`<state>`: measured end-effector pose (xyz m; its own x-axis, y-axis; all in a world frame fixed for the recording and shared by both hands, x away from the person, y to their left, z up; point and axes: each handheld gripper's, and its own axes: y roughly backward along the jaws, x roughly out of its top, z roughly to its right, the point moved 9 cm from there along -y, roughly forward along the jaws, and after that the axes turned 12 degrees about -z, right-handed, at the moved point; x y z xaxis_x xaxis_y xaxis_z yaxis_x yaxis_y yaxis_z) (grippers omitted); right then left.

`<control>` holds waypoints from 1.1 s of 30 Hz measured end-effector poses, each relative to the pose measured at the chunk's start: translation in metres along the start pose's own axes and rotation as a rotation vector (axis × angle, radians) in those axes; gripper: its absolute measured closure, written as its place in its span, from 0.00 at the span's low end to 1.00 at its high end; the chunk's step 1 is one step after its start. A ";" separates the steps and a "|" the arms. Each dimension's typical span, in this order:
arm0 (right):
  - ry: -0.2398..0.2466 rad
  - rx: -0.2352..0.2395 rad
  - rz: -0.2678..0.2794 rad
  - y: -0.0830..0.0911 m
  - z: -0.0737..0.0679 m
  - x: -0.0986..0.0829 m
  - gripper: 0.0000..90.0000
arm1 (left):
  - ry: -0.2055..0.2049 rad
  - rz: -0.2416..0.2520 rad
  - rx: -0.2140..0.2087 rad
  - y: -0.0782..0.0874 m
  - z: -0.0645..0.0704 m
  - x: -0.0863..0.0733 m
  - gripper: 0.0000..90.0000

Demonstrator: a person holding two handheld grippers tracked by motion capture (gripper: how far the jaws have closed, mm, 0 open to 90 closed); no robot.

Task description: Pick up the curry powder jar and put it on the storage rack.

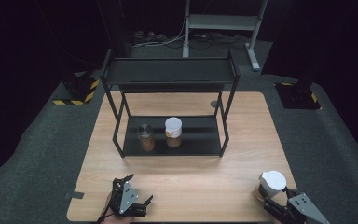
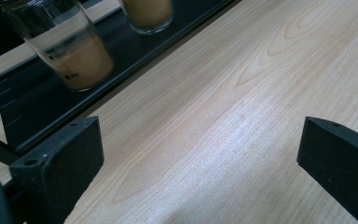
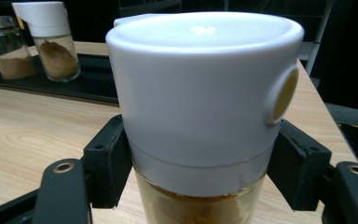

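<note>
High view: two spice jars already on the black rack's lower shelf [image 1: 200, 140]; a third, the white-capped spice jar [image 1: 271, 185], well in front of it.

Left gripper view: my left gripper [image 2: 200, 154] wide open, empty.

Right gripper view: my right gripper [image 3: 205, 163] clamps that jar; shelving remains.

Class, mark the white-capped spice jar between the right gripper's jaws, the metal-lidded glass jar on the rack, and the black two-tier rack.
White-capped spice jar [image 3: 196, 93]: right gripper view, cap's side.
Metal-lidded glass jar [image 1: 145, 131]: high view, lid.
Black two-tier metal rack [image 1: 168, 71]: high view, top shelf.
</note>
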<state>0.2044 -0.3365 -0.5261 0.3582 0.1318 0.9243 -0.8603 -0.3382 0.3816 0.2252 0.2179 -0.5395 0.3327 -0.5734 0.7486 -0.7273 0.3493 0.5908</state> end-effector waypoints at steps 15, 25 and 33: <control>0.046 0.087 0.008 -0.024 -0.030 0.010 0.33 | -0.004 -0.001 -0.001 0.000 0.000 0.000 0.01; 0.073 0.133 0.010 -0.040 -0.047 0.017 0.33 | -0.003 0.002 -0.001 0.000 0.000 0.000 0.01; 0.096 0.166 0.012 -0.051 -0.060 0.023 0.33 | -0.005 0.007 0.003 0.001 0.001 -0.001 0.01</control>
<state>0.2350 -0.2607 -0.5238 0.3052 0.2130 0.9282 -0.7894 -0.4885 0.3717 0.2241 0.2179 -0.5399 0.3250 -0.5746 0.7512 -0.7313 0.3510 0.5848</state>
